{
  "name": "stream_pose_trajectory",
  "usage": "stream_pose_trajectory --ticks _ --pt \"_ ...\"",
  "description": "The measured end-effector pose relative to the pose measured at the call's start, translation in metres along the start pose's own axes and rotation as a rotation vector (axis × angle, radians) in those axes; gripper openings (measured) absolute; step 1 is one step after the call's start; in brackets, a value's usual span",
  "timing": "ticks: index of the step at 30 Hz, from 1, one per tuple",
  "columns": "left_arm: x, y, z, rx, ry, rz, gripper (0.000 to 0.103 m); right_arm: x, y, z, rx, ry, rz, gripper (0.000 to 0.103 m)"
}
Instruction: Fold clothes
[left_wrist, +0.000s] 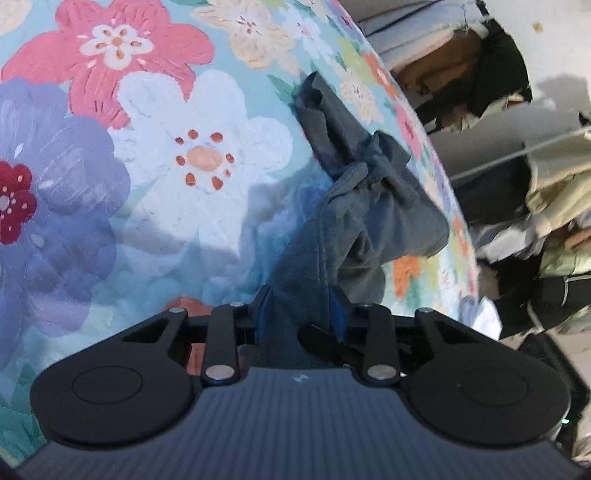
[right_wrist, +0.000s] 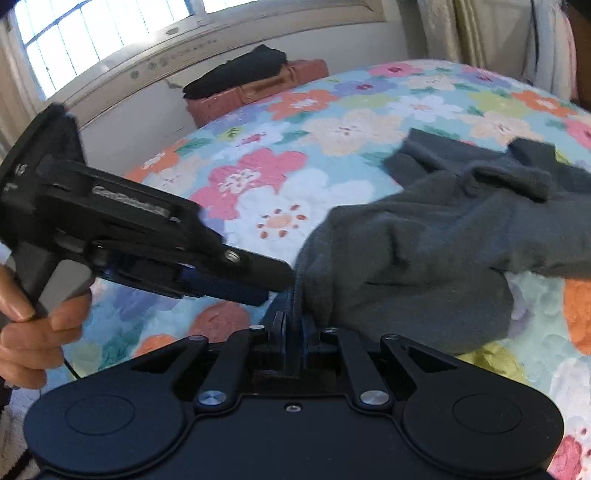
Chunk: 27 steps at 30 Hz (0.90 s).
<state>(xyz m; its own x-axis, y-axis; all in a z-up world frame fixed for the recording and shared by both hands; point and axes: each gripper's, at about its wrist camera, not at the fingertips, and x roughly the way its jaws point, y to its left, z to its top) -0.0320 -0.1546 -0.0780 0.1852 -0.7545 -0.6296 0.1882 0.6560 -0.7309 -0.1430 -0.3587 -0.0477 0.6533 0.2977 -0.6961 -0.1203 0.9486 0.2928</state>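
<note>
A dark grey garment (right_wrist: 424, 254) is held bunched above a floral bedspread (right_wrist: 332, 147), part of it trailing down onto the cover; in the left wrist view the same garment (left_wrist: 332, 229) is seen hanging in twisted folds toward the bed's edge. The cloth is pinched between the closed fingers of the left gripper (left_wrist: 301, 314); one edge of it is likewise clamped in the right gripper (right_wrist: 293, 325), whose fingers are pressed together on the fabric. The two grippers are brought just beside each other, the left gripper (right_wrist: 273, 286) being held by a hand (right_wrist: 33, 325) at the trigger. Beyond the bed, a reddish suitcase (right_wrist: 258, 92) is topped by dark folded clothing (right_wrist: 240, 70); a window (right_wrist: 92, 29) is seen above.
</note>
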Motion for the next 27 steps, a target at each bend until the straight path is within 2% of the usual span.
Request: stream_pose_trajectory --ticks 2,4,5,8,16,18,21,23,27 --pt "-0.002 0.004 0.002 -0.017 -0.010 0.010 0.031 -0.004 -0.009 0.001 0.057 -0.009 0.016 0.022" --pt "-0.003 0.009 0.004 -0.023 -0.025 0.054 0.031 -0.009 -0.015 0.001 0.087 -0.027 0.013 0.037" --pt "-0.004 0.012 0.004 -0.026 -0.031 0.077 0.031 -0.011 -0.018 0.000 0.097 -0.038 0.007 0.039" --pt "-0.003 0.016 0.006 -0.028 -0.033 0.111 0.030 -0.014 -0.028 -0.001 0.138 -0.054 -0.003 0.039" --pt "-0.001 0.012 0.006 -0.037 -0.001 0.025 0.030 -0.017 -0.061 -0.008 0.377 -0.082 0.022 0.039" --pt "-0.003 0.012 0.006 -0.051 -0.003 0.001 0.032 -0.016 -0.058 -0.007 0.354 -0.078 0.024 0.039" --pt "-0.010 0.006 0.008 -0.032 -0.019 -0.020 0.034 -0.011 -0.039 -0.002 0.222 -0.048 0.017 0.039" --pt "-0.015 0.001 0.009 -0.003 -0.033 -0.021 0.037 -0.003 -0.024 0.001 0.125 -0.022 0.015 0.039" --pt "-0.014 -0.005 0.008 0.039 -0.019 -0.001 0.040 0.012 -0.012 0.007 0.041 0.008 0.026 0.041"
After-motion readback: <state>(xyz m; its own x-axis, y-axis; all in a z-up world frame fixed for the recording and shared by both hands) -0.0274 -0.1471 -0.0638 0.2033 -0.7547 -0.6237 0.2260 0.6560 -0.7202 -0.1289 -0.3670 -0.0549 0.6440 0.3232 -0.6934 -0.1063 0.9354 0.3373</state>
